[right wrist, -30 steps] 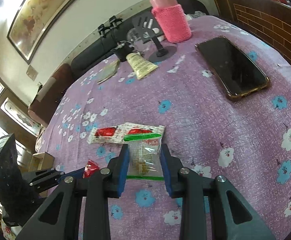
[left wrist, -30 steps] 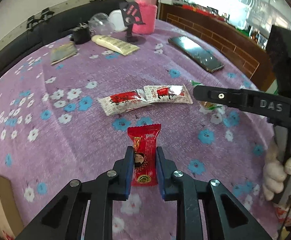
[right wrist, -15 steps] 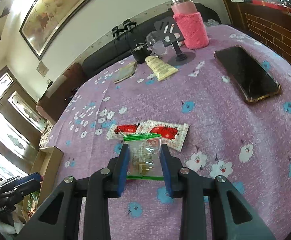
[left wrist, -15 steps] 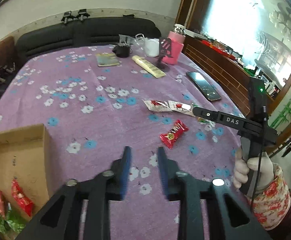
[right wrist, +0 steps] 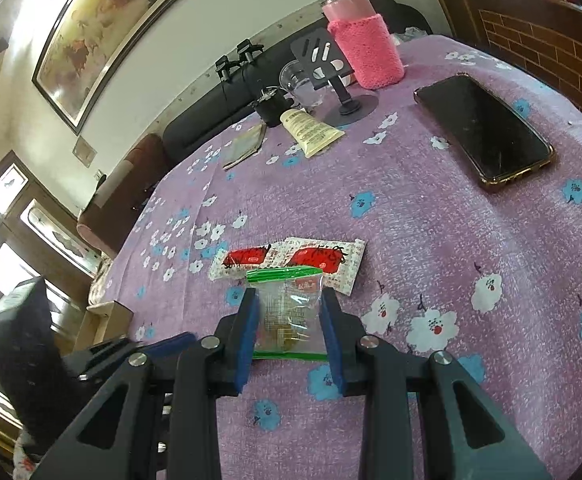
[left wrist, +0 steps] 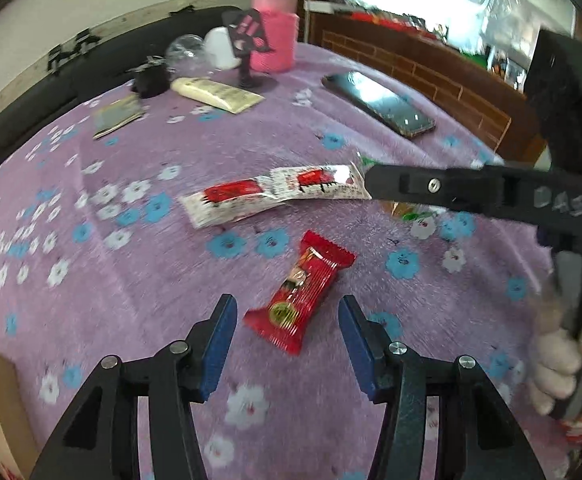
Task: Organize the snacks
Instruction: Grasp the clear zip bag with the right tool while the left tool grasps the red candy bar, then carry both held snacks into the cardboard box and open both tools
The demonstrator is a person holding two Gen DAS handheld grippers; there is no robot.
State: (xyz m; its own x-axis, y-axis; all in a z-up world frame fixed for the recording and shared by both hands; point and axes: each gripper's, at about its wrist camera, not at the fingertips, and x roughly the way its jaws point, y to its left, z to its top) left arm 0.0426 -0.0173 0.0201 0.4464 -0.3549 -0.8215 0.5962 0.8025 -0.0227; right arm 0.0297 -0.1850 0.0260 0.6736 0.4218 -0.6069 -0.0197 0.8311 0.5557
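1. Snack bar point(left wrist: 301, 296), in glossy red crinkle-edged wrapper, lies tilted on the purple floral tablecloth point(left wrist: 151, 280) between the spread blue pads of the left gripper point(left wrist: 287, 322).
2. Right gripper point(right wrist: 289, 322) clamps a clear green-edged snack bag point(right wrist: 287, 312); two flat white-red packets point(right wrist: 291, 258) lie just beyond.

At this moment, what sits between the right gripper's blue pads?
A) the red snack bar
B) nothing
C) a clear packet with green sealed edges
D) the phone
C: in the right wrist view the right gripper has its pads against both sides of the clear green-edged snack packet; the red snack bar lies free on the purple cloth.
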